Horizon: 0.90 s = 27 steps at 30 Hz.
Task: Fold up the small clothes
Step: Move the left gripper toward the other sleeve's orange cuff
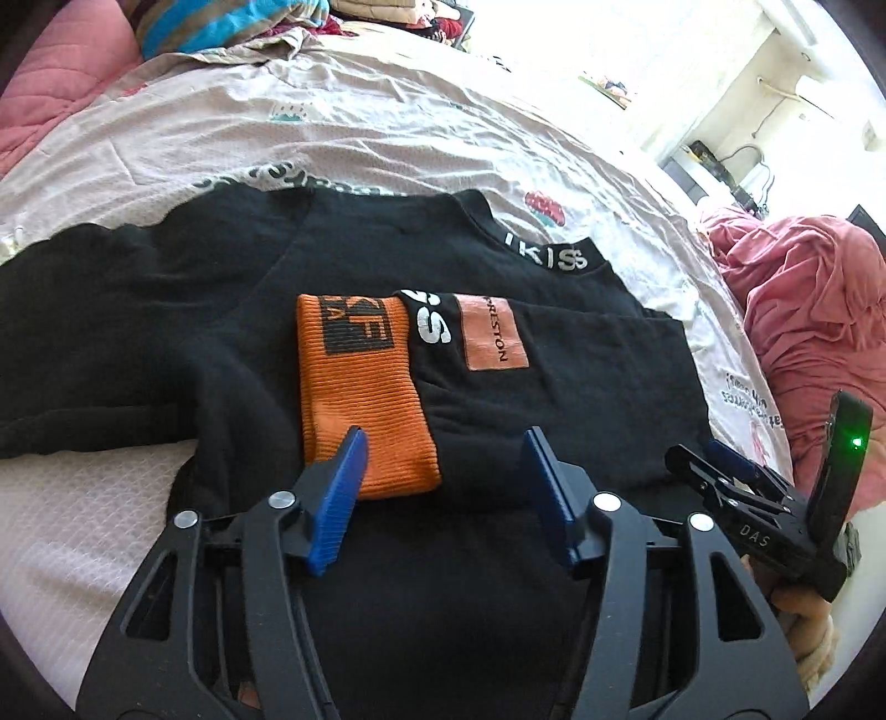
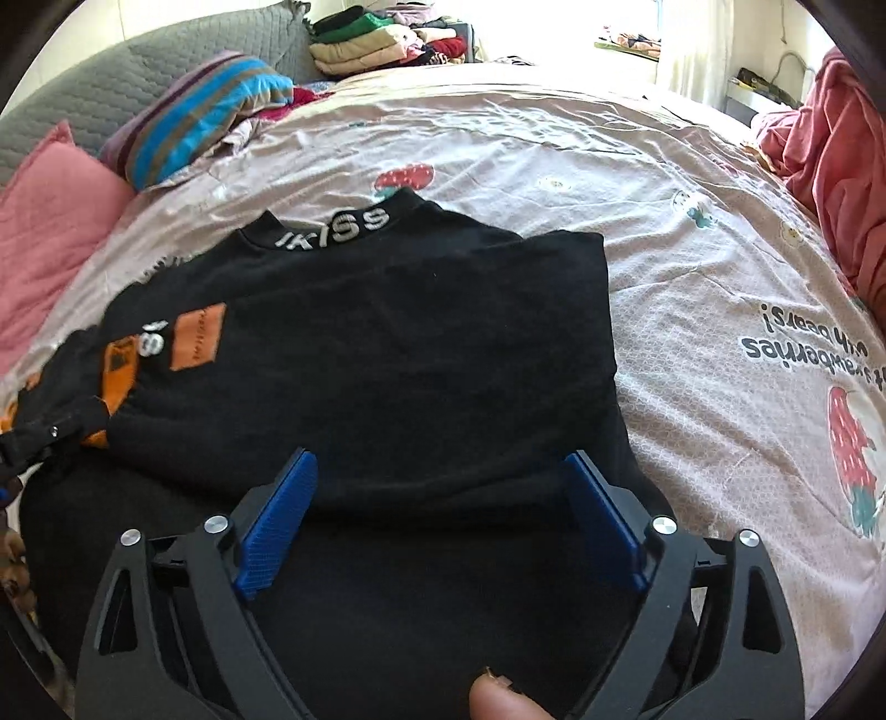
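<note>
A black sweatshirt (image 1: 138, 310) with a lettered collar (image 1: 545, 255) lies flat on the bed, both sleeves folded over its body. An orange cuff (image 1: 360, 387) and an orange patch (image 1: 493, 332) lie on top. My left gripper (image 1: 443, 448) is open and empty, just above the lower part of the shirt, its left pad over the orange cuff. My right gripper (image 2: 443, 471) is open and empty over the shirt's lower edge (image 2: 387, 360). The right gripper also shows in the left wrist view (image 1: 714, 459), at the shirt's right side.
The bed sheet (image 2: 692, 277) has strawberry prints. A pink blanket (image 1: 808, 310) is bunched at the right. A pink pillow (image 2: 50, 210) and a striped pillow (image 2: 205, 111) lie at the far left. Folded clothes (image 2: 376, 44) are stacked at the back.
</note>
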Each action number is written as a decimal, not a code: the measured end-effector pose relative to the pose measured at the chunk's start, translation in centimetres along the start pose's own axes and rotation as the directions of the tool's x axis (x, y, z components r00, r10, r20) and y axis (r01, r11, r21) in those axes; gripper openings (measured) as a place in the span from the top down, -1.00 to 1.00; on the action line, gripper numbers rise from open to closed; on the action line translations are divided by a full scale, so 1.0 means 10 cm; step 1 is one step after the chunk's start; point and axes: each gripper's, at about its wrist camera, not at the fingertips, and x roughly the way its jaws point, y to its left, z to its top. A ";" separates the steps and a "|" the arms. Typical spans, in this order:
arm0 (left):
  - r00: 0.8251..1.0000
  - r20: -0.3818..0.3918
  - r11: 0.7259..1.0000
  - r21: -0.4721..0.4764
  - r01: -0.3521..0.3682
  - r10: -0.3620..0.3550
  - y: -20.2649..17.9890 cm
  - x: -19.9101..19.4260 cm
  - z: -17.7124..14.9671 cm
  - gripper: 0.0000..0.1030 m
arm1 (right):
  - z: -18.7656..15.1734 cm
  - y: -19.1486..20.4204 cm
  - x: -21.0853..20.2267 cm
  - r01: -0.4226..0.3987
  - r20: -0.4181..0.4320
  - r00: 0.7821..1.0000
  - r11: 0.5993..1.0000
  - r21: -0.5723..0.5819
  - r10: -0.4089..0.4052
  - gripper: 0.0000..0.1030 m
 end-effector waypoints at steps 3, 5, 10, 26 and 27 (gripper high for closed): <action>1.000 0.009 1.000 0.016 -0.014 0.014 -0.02 -0.07 0.00 -0.15 | 0.00 0.03 -0.07 -0.005 0.014 1.000 1.000 -0.001 0.005 -0.83; 1.000 0.013 1.000 0.009 -0.012 0.012 0.00 -0.10 0.00 -0.24 | 0.00 0.04 -0.12 -0.004 0.027 1.000 1.000 0.000 0.004 -0.86; 0.999 0.031 0.999 0.009 -0.041 0.040 0.02 -0.21 -0.01 -0.63 | 0.01 0.05 -0.22 -0.014 0.048 0.999 1.000 0.009 0.013 -0.91; 0.987 0.115 0.994 -0.010 -0.111 0.112 0.13 -0.63 0.00 -0.81 | 0.10 0.24 -0.57 -0.069 0.135 0.989 0.998 0.013 0.067 -0.91; 0.986 0.121 0.993 -0.013 -0.118 0.119 0.15 -0.67 0.00 -0.81 | 0.10 0.25 -0.59 -0.071 0.139 0.988 0.997 0.008 0.069 -0.91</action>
